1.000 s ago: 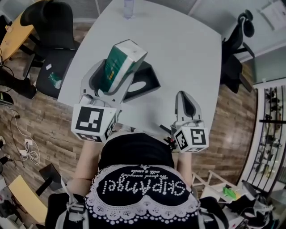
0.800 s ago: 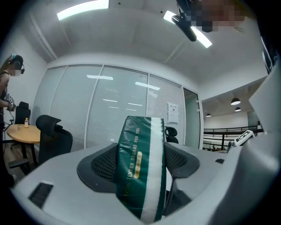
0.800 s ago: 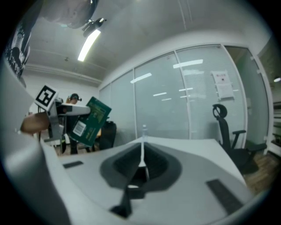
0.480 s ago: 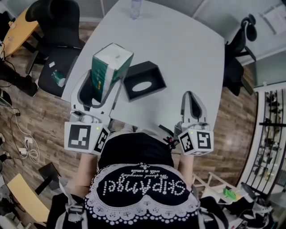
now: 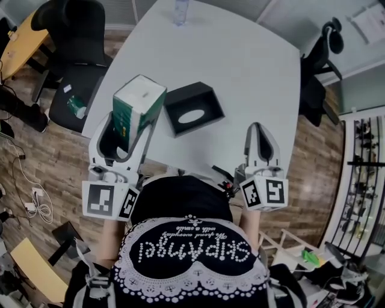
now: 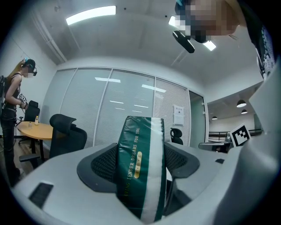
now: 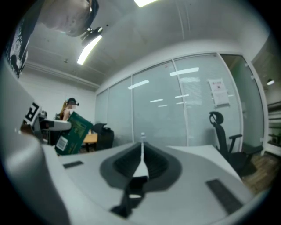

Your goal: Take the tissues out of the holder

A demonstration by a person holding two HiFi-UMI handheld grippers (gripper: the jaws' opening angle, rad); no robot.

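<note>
My left gripper (image 5: pixel 123 123) is shut on a green and white pack of tissues (image 5: pixel 137 105), held tilted in the air over the table's left front edge. In the left gripper view the pack (image 6: pixel 140 165) stands clamped between both black pads. The black tissue holder (image 5: pixel 194 108) lies on the white table (image 5: pixel 240 66), just right of the pack and apart from it. My right gripper (image 5: pixel 258 139) is shut on nothing, near the table's front edge, right of the holder. In the right gripper view its jaws (image 7: pixel 141 163) meet, and the pack (image 7: pixel 72 132) shows far left.
A clear bottle (image 5: pixel 180 12) stands at the table's far edge. Black office chairs sit left (image 5: pixel 75 36) and right (image 5: pixel 319 66) of the table. Another person (image 6: pixel 15 96) stands by a wooden desk in the background. Wood floor surrounds the table.
My left gripper has drawn the tissue pack left and toward me, away from the holder. The holder now lies fully uncovered. The right gripper has hardly moved.
</note>
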